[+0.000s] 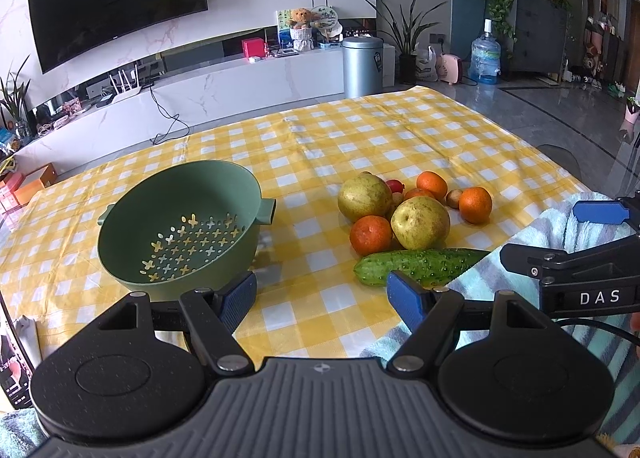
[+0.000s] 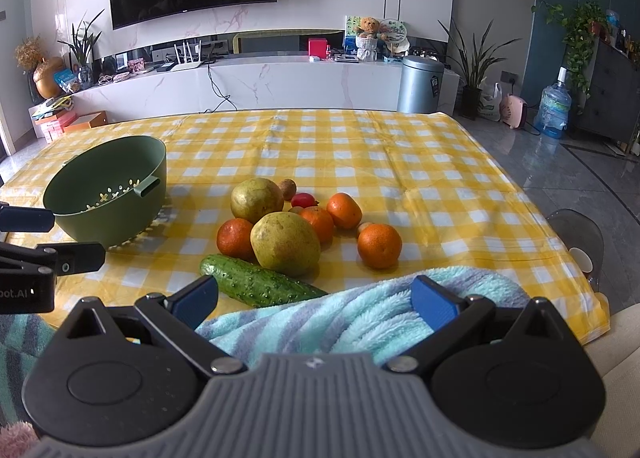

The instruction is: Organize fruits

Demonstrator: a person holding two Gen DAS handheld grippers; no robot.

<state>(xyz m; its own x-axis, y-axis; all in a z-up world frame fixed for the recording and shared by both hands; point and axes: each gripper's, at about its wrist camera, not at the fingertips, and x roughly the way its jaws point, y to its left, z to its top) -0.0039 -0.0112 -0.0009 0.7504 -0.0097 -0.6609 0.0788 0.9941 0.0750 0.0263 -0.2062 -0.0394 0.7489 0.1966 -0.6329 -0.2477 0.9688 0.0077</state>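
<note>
Both hand-held grippers, left [image 1: 322, 296] and right [image 2: 316, 300], hang wide open, holding nothing. Pears [image 2: 285, 244], oranges [image 2: 379, 246] and a cucumber [image 2: 258, 285] cluster mid-frame on the bench [image 2: 400, 145]; the green colander [image 2: 108, 201] sits empty at left. Round fruit could roll away if nudged by a finger.
</note>
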